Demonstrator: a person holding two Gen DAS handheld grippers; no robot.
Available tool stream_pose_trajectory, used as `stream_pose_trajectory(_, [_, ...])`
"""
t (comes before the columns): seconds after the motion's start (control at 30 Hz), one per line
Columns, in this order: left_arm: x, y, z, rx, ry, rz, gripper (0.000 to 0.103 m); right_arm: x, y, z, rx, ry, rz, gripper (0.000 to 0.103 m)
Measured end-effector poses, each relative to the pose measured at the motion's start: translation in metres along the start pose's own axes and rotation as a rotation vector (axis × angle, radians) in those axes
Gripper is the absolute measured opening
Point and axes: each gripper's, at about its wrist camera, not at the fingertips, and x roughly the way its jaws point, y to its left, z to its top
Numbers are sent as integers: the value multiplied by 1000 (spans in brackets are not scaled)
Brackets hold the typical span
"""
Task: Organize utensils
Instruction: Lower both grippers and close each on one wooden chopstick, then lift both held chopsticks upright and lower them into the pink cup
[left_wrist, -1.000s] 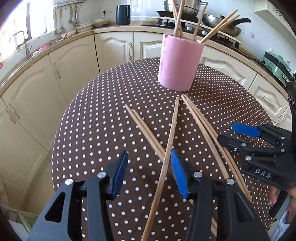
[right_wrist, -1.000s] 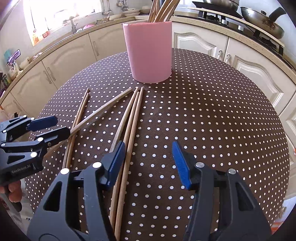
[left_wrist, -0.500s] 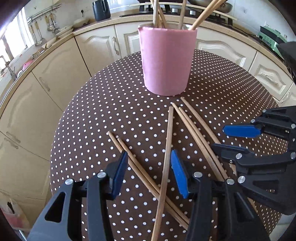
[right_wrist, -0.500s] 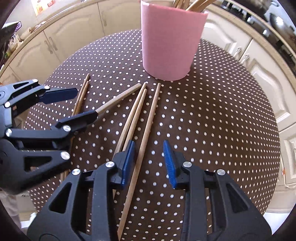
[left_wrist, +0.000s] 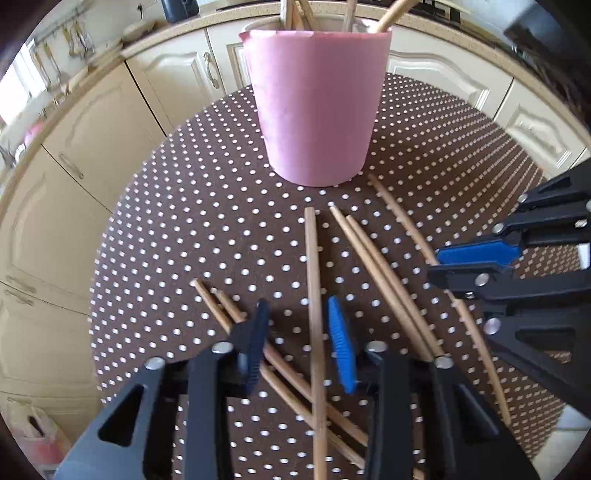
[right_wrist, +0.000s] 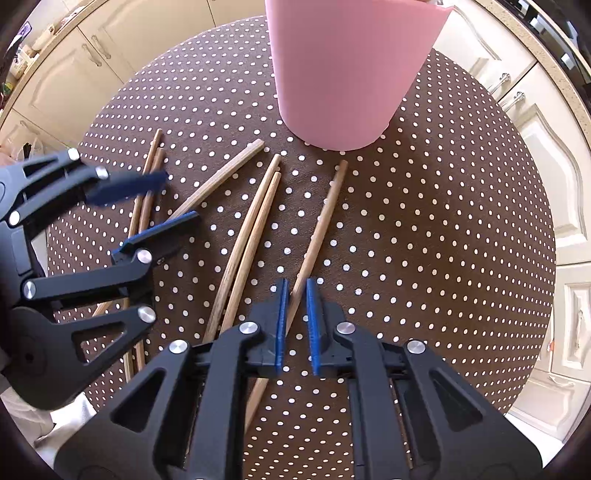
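In the left wrist view, I had the left gripper (left_wrist: 298, 341) low over the dotted worktop (left_wrist: 155, 258), its jaws wide apart and straddling one chopstick (left_wrist: 314, 295) that ran up the middle of the frame toward the pink cup (left_wrist: 317, 107) at top centre. Nothing was held; the blue pads stood clear of the wood on both sides. That stick lay across a crossed pair (left_wrist: 236, 317) at lower left, so I judged the clean way was to close squarely on the single stick above the crossing and lift straight up, so the pair underneath would not be dragged. The right gripper (left_wrist: 476, 262) showed at the right edge.

In the right wrist view, the right gripper (right_wrist: 294, 321) sat at lower centre with its jaws nearly closed around the rightmost chopstick (right_wrist: 325, 218), only a narrow gap showing; I could not tell whether the pads already pinched it. Two more sticks (right_wrist: 255, 225) lay just left of it, apart from it. The cup (right_wrist: 351, 66) filled the top of the frame, other sticks already standing in it.
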Motion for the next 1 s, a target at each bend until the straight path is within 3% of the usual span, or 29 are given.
stream_pose_trajectory(0.1, [2, -2, 6, 2, 5, -4, 23, 3, -9, 8, 9, -7, 4, 9])
stream_pose_trajectory(0.17, [1, -3, 6, -8, 4, -15, 7, 3, -12, 9, 18, -25, 6, 8])
stream_pose_trajectory(0.43, [-13, 0, -12, -57, -39, -54, 6, 0, -27, -19, 81, -145, 41, 6])
stream_pose_trajectory(0.73, [-56, 17, -49, -72, -229, -100, 6, -21, -29, -70, 76, -257, 102, 6])
stream_pose_trajectory(1.0, [-103, 23, -67, -109, -453, -137, 6, -78, -41, -111, 111, -498, 198, 6])
